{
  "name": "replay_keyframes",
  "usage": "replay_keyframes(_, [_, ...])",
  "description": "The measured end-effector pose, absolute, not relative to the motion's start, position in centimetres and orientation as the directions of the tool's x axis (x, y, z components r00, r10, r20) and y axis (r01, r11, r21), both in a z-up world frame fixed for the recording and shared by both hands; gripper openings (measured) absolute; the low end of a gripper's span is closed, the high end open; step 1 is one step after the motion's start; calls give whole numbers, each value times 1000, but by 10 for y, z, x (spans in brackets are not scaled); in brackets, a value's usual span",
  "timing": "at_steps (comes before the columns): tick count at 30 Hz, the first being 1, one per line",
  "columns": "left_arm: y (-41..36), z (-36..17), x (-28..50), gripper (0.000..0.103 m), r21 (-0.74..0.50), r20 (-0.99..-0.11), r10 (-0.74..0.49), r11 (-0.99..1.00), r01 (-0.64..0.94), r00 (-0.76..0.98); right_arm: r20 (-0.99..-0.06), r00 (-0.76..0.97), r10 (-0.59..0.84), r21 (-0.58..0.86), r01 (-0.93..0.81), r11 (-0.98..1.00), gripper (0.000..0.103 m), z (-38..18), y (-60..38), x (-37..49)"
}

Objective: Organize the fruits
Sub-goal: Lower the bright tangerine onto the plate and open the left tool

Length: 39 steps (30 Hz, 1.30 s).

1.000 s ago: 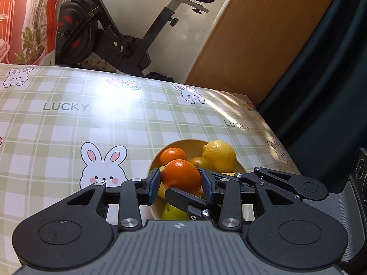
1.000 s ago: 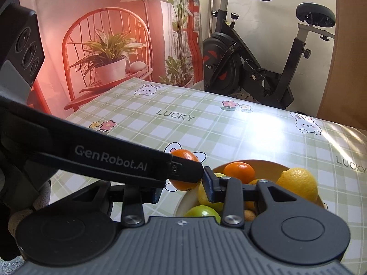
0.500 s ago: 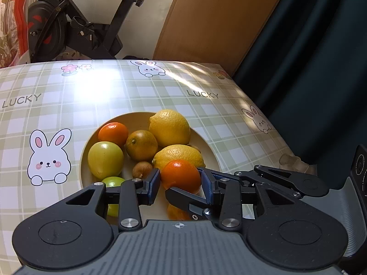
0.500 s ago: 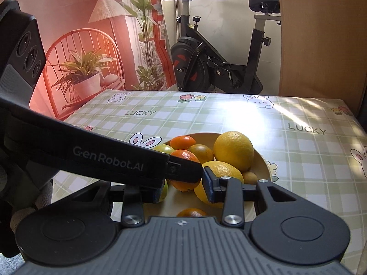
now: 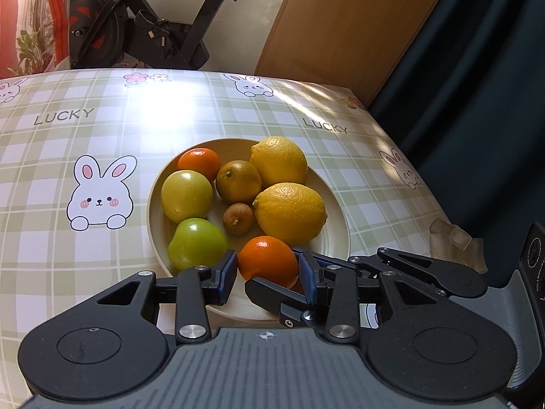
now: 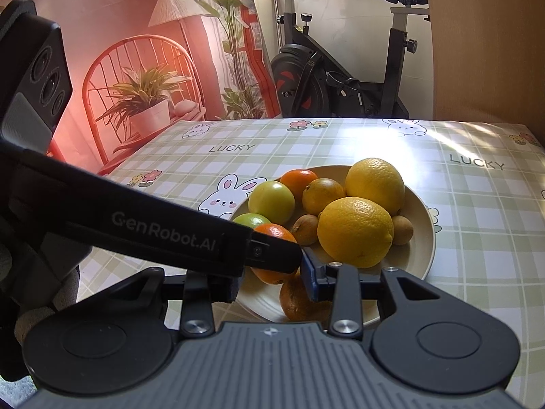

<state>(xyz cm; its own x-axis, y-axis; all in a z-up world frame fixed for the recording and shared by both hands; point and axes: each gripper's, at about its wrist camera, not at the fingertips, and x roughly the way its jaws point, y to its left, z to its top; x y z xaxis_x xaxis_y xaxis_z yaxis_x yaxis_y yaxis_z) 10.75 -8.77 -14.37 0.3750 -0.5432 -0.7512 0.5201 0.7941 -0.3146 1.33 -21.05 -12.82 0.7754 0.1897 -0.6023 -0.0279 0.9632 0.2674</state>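
A beige plate [image 5: 340, 228] holds two lemons [image 5: 289, 213], green fruits [image 5: 197, 248], tangerines and small brown fruits. My left gripper [image 5: 267, 274] sits over the plate's near rim. An orange tangerine [image 5: 267, 266] lies between its blue pads with a small gap on the left side. In the right wrist view the left gripper's arm [image 6: 163, 235] crosses in front of the same tangerine [image 6: 276, 235]. My right gripper [image 6: 272, 283] is open above the plate [image 6: 422, 211], with another orange fruit [image 6: 298, 300] under it.
The table wears a green checked cloth with rabbits [image 5: 98, 194]. A clear crumpled wrapper [image 5: 453, 242] lies at the right table edge. An exercise bike [image 6: 340, 78] and a dark curtain [image 5: 477, 85] stand beyond the table.
Both grippers moved forward and down over the plate. The left gripper's jaws have widened slightly around the tangerine, which now sits low among the fruits.
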Motion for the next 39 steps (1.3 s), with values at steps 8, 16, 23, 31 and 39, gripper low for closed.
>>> replay_keyframes(8, [-87, -146, 108, 41, -306, -765, -521, 811, 498, 379, -591, 778, 212, 274, -53, 960, 38, -129, -204, 15])
replay_keyframes(16, [-89, -160, 110, 41, -318, -779, -515, 816, 483, 357, -616, 755, 223, 297, -39, 954, 38, -141, -206, 17])
replay_keyframes(23, [-91, -168, 113, 41, -329, -782, -516, 818, 472, 349, -639, 741, 207, 290, -18, 957, 38, -149, -207, 21])
replay_keyframes(31, [-86, -175, 117, 41, -361, -781, -528, 818, 448, 334, -665, 724, 182, 261, -2, 965, 39, -154, -201, 25])
replay_keyframes(39, [-79, -171, 116, 47, -373, -772, -539, 813, 447, 336, -680, 715, 163, 244, 12, 970, 39, -154, -200, 27])
